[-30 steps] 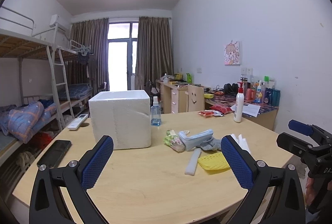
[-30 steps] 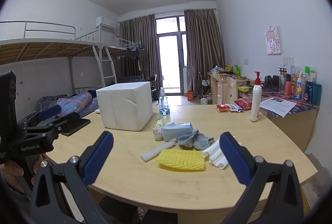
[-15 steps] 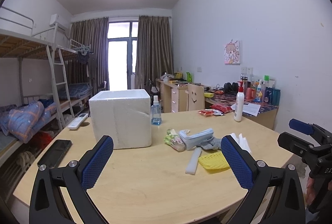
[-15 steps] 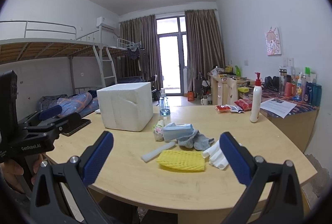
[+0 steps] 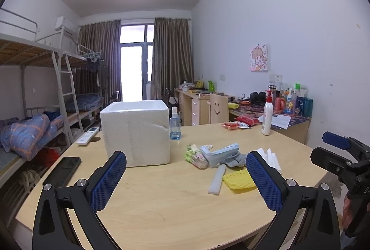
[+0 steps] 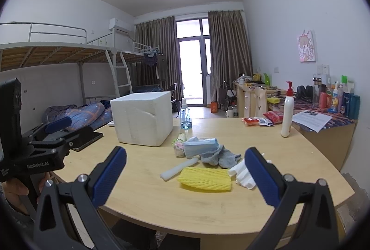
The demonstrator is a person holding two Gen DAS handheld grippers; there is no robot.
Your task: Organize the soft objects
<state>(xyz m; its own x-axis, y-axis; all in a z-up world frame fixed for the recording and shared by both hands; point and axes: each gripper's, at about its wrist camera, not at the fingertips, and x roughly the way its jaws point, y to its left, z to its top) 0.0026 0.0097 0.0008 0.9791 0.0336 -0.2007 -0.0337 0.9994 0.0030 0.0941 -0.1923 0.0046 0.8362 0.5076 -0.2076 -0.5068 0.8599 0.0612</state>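
Note:
A pile of soft things lies mid-table: a yellow foam net, a white foam stick, blue face masks, a grey sock, white foam pieces and a small green-pink bundle. The white foam box stands to their left, open at the top. My left gripper is open above the near table edge, well short of the pile. My right gripper is open too, held in front of the yellow net, with nothing between its fingers.
A black phone and a white remote lie left of the box. A small spray bottle stands behind it. A white pump bottle and red snack packets sit at the far right. A desk with bottles adjoins the table.
Almost nothing differs: both grippers stay open and hover in the same place, with only a slight drift of the views.

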